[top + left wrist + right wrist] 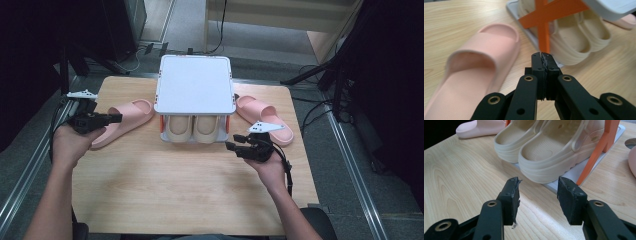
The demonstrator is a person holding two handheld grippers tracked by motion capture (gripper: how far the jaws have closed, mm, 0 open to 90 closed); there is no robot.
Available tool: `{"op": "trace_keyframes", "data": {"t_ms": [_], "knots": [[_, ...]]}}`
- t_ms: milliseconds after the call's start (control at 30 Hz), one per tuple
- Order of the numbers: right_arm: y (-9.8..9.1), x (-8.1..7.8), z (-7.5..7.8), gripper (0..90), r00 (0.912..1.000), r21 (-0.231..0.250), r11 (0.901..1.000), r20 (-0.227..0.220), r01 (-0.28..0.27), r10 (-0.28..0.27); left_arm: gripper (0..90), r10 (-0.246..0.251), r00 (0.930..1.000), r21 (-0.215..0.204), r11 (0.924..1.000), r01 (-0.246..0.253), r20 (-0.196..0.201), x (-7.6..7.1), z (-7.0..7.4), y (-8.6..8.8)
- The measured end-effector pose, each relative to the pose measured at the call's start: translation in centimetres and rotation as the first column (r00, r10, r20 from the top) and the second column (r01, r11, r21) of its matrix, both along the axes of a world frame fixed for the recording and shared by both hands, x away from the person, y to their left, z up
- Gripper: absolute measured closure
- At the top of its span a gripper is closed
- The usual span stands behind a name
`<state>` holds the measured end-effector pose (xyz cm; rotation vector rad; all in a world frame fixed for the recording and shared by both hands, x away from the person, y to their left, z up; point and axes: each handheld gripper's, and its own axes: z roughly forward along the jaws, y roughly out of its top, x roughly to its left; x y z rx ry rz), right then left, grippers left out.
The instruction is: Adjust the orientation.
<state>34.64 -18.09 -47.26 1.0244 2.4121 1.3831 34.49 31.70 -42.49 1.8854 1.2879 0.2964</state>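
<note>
My left gripper (543, 58) has its jaws clenched empty beside the pink slipper (477, 72) on the table (175, 185), right gripper (538, 191) gaping before the beige clogs (549, 152) already racked, both pink slippers unshelved

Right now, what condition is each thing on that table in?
Left gripper: jaws shut, holding nothing.
Right gripper: jaws open, empty.
Left pink slipper: flat on the table, sole down.
Right pink slipper: flat on the table.
Beige clogs: paired on the rack's lower shelf.
Rack: upright, its top bare.
</note>
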Motion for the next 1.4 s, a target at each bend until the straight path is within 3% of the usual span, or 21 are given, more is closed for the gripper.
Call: {"op": "trace_keyframes", "data": {"t_ms": [333, 667, 800, 967, 1100, 1400], "knots": [[0.0, 0.1, 0.0, 53.0, 0.9999, -0.005, 0.9999, -0.007, 0.01, -0.01, 89.5, 0.097, 0.9938, 0.04, 0.9947, -0.095, -0.054, 1.5, -4.0, 2.8], [-0.5, -0.3, -0.2, 53.0, 0.9994, -0.018, 0.9993, -0.01, 0.032, -0.033, 89.2, 0.116, 0.9873, 0.054, 0.9924, -0.111, -0.109, 3.5, -7.0, 3.6], [-0.9, -0.6, -0.2, 53.0, 0.9987, -0.018, 0.9986, -0.009, 0.05, -0.05, 89.0, 0.103, 0.9854, 0.037, 0.9944, -0.099, -0.136, 4.1, -8.3, 3.6], [-1.2, -0.8, -0.2, 53.1, 0.9979, -0.019, 0.9978, -0.008, 0.064, -0.064, 89.0, 0.117, 0.9831, 0.009, 0.9931, -0.117, -0.141, 4.1, -8.6, 3.8], [-1.2, -0.7, -0.2, 53.2, 0.9981, -0.022, 0.9978, -0.005, 0.062, -0.062, 89.2, 0.119, 0.9823, 0.021, 0.9929, -0.117, -0.144, 4.0, -8.5, 3.4], [-0.9, -0.6, -0.2, 53.3, 0.9987, -0.019, 0.9985, -0.002, 0.052, -0.052, 89.2, 0.082, 0.988, 0.07, 0.9949, -0.073, -0.131, 3.5, -8.3, 1.1]]}}
